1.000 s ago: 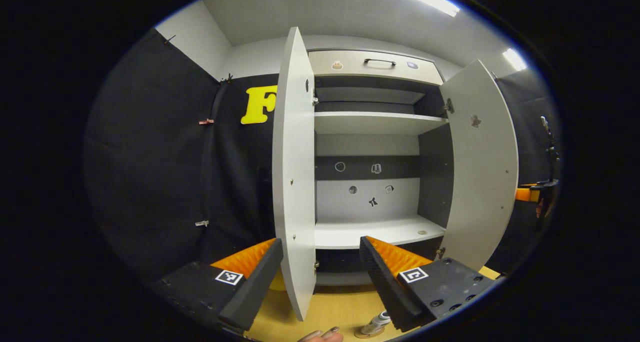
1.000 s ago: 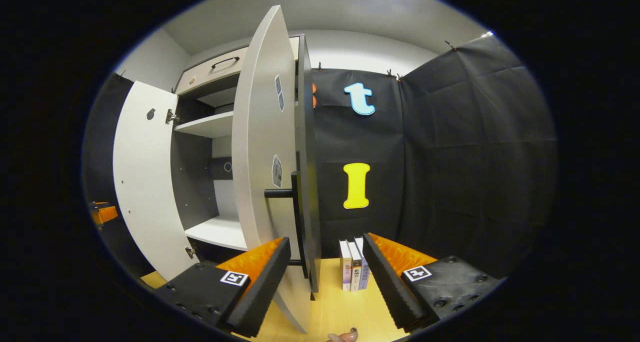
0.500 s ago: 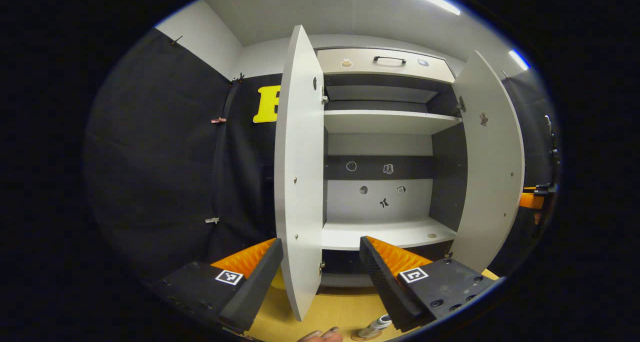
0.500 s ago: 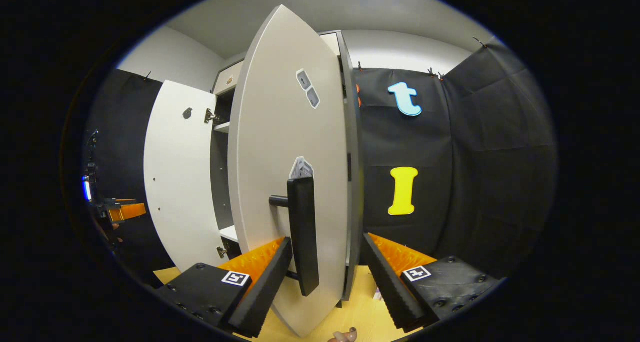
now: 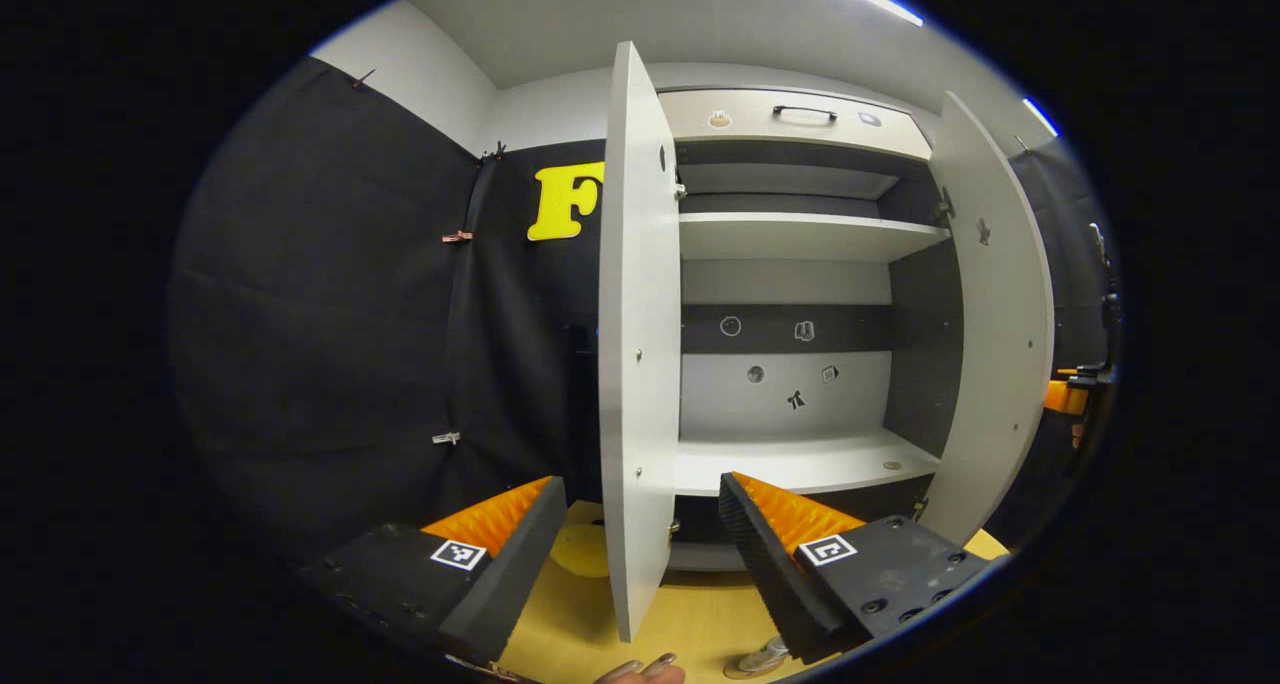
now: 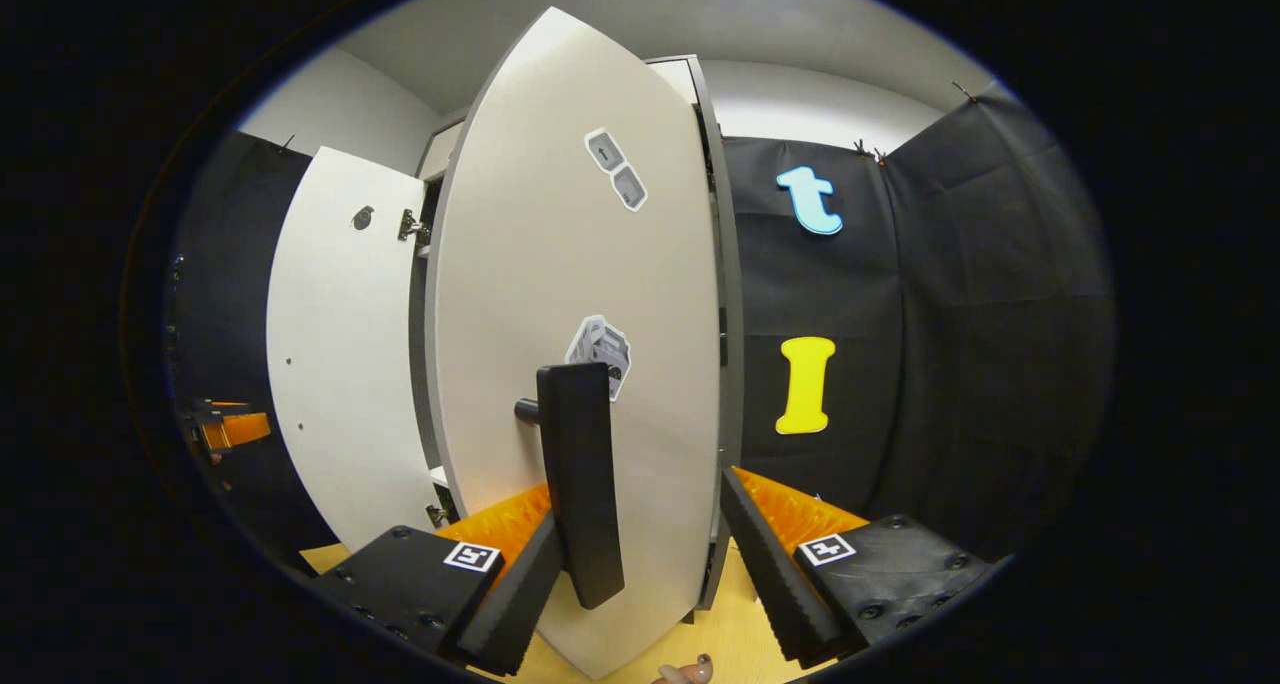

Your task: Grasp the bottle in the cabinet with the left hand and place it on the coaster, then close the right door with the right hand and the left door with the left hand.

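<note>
In the left gripper view the cabinet (image 5: 790, 264) stands with both doors swung out. The left door (image 5: 632, 344) shows edge-on between the fingers of my open left gripper (image 5: 640, 564). At the bottom edge the bottle (image 5: 766, 654) lies tilted on the coaster (image 5: 742, 673), partly hidden by my right finger. In the right gripper view the right door (image 6: 590, 264) shows its outer face. Its black handle (image 6: 580, 484) sits between the fingers of my open right gripper (image 6: 640, 564), close against the left finger.
The cabinet shelves (image 5: 800, 464) hold nothing but a small disc. A yellow round mark (image 5: 580, 549) lies on the wooden table (image 5: 690, 614). My right gripper (image 5: 1065, 396) shows past the right door (image 5: 995, 314). The left door (image 6: 335, 344) stands wide open.
The right door has swung from edge-on to face-on before my right gripper, hiding the books. The cabinet has drifted right in the left gripper view.
</note>
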`<state>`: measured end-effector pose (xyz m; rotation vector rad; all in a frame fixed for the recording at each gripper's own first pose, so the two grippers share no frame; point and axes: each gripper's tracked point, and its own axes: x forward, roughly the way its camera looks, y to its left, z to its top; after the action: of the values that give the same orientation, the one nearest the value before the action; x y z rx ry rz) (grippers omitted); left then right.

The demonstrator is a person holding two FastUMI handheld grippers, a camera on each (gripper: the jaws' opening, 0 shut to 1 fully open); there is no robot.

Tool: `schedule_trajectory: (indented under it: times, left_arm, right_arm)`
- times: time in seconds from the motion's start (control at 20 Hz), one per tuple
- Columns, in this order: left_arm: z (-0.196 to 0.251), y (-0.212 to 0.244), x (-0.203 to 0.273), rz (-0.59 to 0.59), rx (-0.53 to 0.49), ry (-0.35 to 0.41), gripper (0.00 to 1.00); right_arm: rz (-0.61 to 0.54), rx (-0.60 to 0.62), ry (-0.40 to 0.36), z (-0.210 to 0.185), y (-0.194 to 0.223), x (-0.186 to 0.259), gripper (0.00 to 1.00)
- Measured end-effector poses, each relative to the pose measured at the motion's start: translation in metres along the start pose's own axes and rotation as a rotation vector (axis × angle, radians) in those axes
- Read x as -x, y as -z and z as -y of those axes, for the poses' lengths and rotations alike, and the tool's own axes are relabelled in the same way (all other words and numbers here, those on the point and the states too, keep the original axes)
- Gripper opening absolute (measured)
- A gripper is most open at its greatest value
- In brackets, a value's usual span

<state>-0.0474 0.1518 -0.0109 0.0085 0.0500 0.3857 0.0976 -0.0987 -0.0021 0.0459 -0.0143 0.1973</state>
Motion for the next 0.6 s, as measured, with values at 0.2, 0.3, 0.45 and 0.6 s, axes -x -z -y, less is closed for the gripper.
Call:
schedule_trajectory:
  times: [0.2,0.3,0.45,0.6]
  left_arm:
    - [-0.009,0.002,-0.01,0.005,0.003,0.022,0.98]
    - [-0.015,0.003,-0.014,0.007,0.002,0.036,0.98]
    - [-0.028,0.004,-0.02,0.007,0.001,0.053,0.98]
    - [-0.044,0.005,-0.026,0.01,-0.006,0.058,0.98]
  right_arm:
    - [0.001,-0.004,0.04,-0.012,0.001,0.003,0.93]
    - [-0.002,-0.001,0.058,-0.018,0.002,0.004,0.93]
    - [-0.005,0.017,0.069,-0.034,0.005,-0.001,0.93]
    - [-0.001,0.059,0.073,-0.053,0.008,-0.012,0.93]
